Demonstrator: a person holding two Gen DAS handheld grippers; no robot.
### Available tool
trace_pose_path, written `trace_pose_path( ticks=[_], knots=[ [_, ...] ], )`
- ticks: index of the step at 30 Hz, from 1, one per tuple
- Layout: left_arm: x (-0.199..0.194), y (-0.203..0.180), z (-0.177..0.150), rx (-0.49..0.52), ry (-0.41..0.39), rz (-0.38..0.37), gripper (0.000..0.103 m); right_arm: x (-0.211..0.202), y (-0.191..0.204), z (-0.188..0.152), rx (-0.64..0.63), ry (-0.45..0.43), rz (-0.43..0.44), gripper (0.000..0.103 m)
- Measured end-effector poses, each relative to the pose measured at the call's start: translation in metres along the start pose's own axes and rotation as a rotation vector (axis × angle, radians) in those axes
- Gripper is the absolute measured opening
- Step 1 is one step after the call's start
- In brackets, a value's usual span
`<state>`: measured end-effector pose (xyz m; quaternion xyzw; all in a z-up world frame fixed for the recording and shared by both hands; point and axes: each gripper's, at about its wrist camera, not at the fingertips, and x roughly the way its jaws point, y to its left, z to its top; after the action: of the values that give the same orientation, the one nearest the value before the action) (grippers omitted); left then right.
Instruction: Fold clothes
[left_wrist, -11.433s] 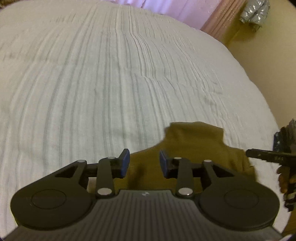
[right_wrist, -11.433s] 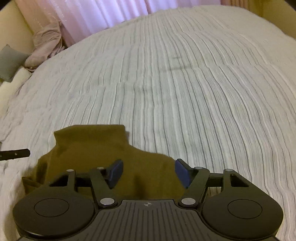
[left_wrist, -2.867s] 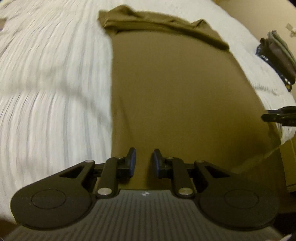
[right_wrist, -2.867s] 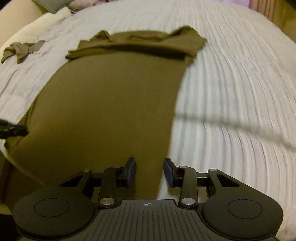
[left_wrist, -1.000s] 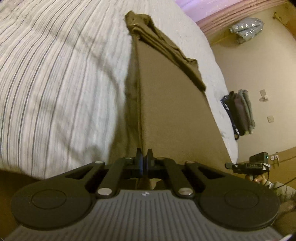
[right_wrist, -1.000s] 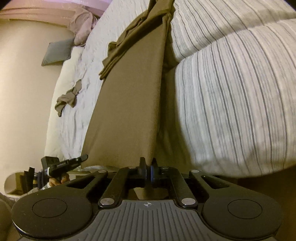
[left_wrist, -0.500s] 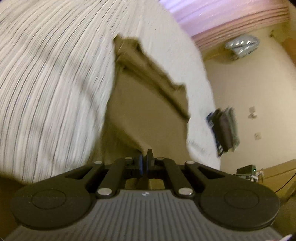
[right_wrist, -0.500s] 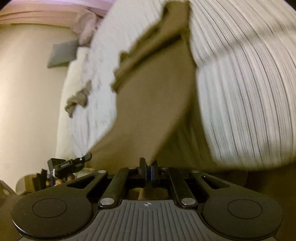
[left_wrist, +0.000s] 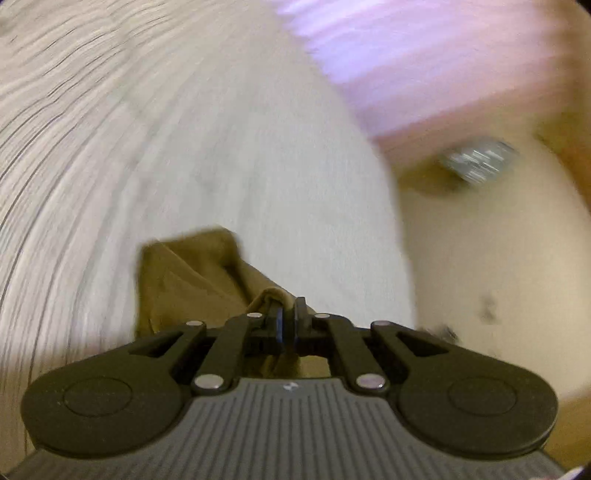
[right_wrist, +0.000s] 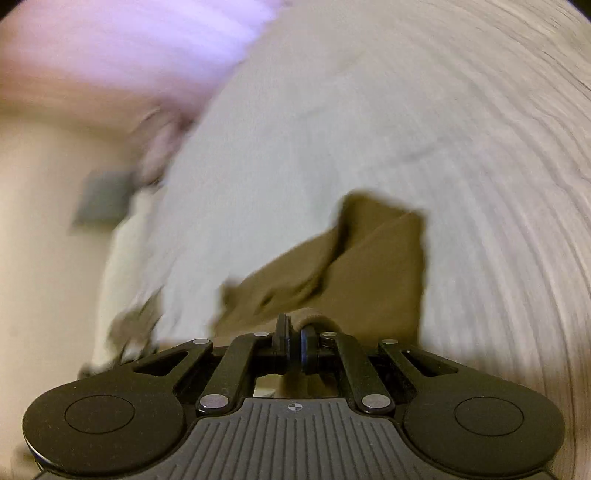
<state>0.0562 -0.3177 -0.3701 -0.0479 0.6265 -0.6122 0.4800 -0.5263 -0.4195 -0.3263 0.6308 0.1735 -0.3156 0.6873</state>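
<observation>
Left wrist view: the left gripper (left_wrist: 289, 320) is clamped on the olive garment (left_wrist: 184, 280), which spreads toward 10 o'clock over the striped bedspread (left_wrist: 110, 147).

Right wrist view: the right gripper (right_wrist: 294, 334) pinches the same garment (right_wrist: 369, 273), extending toward 1 o'clock; everything is motion-blurred.

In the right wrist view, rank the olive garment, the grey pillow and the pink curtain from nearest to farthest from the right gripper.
1. Olive garment: clamped in the right gripper, just ahead.
2. Grey pillow: far left, beyond the bed's edge.
3. Pink curtain: top left, behind the bed.
</observation>
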Motion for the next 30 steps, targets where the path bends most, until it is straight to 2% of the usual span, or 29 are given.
trace_pose_path(
  ticks=[1,2,3,4,6,8,13,15,22,26,27,28,30],
  knots=[
    [0.013,0.009,0.007,-0.055,-0.002,0.029,0.008,0.013,-0.011,0.011,0.088,-0.021,-0.025,0.008],
    [0.024,0.018,0.013,-0.107,-0.008,0.061,0.011,0.022,-0.021,0.019,0.170,-0.056,-0.038,0.030],
    [0.029,0.026,0.017,-0.148,-0.021,0.093,0.011,0.028,-0.030,0.025,0.230,-0.094,-0.051,0.057],
    [0.031,0.031,0.020,-0.169,-0.031,0.113,0.012,0.028,-0.034,0.027,0.241,-0.140,-0.062,0.061],
    [0.030,0.034,0.024,-0.129,-0.034,0.142,0.014,0.025,-0.036,0.027,0.206,-0.179,-0.069,0.061],
    [0.029,0.030,0.025,-0.025,-0.007,0.192,0.019,0.022,-0.033,0.024,0.120,-0.178,-0.083,0.061],
    [0.037,0.012,0.021,0.205,0.082,0.227,0.021,0.026,-0.014,0.006,-0.234,-0.115,-0.246,0.060],
    [0.044,0.006,0.020,0.248,0.100,0.212,0.021,0.032,-0.006,0.002,-0.321,-0.110,-0.257,0.044],
    [0.072,0.001,0.027,0.314,0.098,0.229,0.025,0.064,0.002,0.016,-0.397,-0.076,-0.259,0.043],
    [0.080,0.001,0.029,0.345,0.110,0.237,0.025,0.074,0.002,0.019,-0.399,-0.065,-0.273,0.042],
    [0.081,-0.001,0.028,0.353,0.114,0.228,0.024,0.073,0.006,0.018,-0.413,-0.080,-0.279,0.025],
    [0.081,-0.003,0.028,0.364,0.120,0.210,0.023,0.071,0.010,0.017,-0.428,-0.094,-0.285,0.014],
    [0.080,-0.009,0.027,0.391,0.134,0.170,0.009,0.068,0.017,0.014,-0.457,-0.124,-0.297,0.006]
  ],
)
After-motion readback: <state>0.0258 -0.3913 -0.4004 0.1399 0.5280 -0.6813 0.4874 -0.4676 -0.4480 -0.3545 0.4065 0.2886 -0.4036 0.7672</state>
